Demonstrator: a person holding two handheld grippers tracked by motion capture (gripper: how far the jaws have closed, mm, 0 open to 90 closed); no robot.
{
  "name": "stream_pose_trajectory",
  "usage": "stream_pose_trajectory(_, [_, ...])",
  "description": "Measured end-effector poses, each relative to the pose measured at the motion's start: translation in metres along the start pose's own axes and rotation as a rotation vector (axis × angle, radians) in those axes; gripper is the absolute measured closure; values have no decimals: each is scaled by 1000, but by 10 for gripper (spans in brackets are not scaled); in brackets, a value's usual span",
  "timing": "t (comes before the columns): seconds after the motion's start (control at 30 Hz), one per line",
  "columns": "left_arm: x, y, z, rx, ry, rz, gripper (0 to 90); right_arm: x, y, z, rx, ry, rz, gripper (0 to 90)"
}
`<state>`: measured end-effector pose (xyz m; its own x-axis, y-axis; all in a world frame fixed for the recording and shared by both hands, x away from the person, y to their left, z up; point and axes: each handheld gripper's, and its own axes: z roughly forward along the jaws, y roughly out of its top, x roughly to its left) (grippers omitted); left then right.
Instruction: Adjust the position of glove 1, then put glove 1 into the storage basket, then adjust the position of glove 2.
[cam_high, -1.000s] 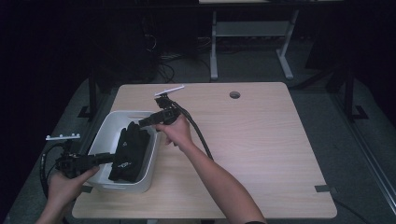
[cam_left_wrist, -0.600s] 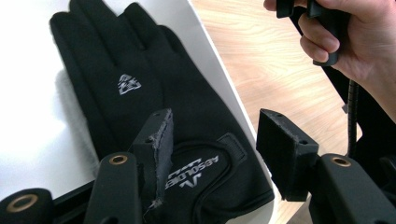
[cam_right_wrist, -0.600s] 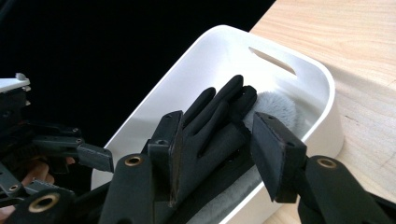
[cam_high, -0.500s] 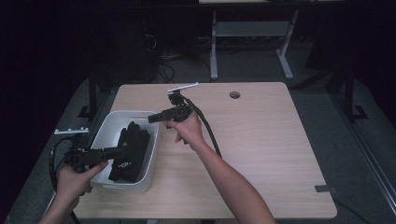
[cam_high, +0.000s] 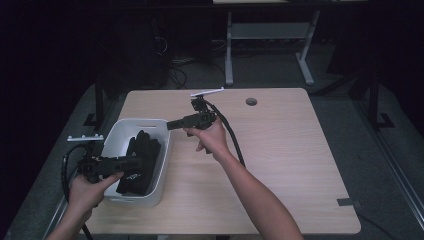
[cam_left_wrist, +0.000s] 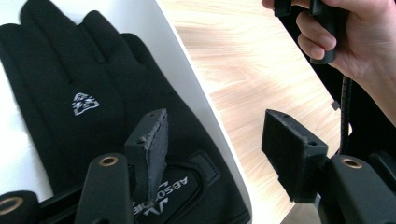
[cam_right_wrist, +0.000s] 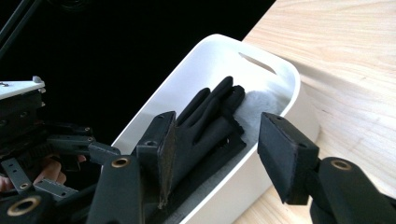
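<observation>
1. Against the high view a second ago: your right gripper has pulled up and back out of the white bin; it was down on the gloves then, and now sits over the bin's 2 o'clock rim, pointing toward 9 o'clock.
2. Your left gripper has shifted too. It lay lower and nearer the bin's 7 o'clock corner; now it reaches across the middle of the bin from 9 o'clock, above the gloves.
3. The black gloves lie flat inside the bin as before, fingers toward 12 o'clock.
4. Left gripper, in its own view: jaws spread wide, nothing between them. One jaw hangs over a glove cuff printed in white, the other over the table beyond the bin wall.
5. Right gripper, in its own view: jaws spread, empty, aimed at the glove fingers.
6. Count: two grippers, one bin, one wooden table. Gloves are stacked; a white lining shows under them. The exact number in the stack can't be told.
</observation>
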<state>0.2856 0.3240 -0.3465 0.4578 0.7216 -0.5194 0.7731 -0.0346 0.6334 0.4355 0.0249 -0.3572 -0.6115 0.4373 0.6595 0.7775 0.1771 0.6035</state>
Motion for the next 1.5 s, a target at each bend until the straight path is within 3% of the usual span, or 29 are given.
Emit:
stream_pose_trajectory(0.6, [-17,7,19,20,-25,36,385,-18,-11,-43,-48,-27,26,432])
stream_pose_trajectory(1.5, [-34,13,38,43,-60,65,364,-38,-26,-89,-97,-60,69,418])
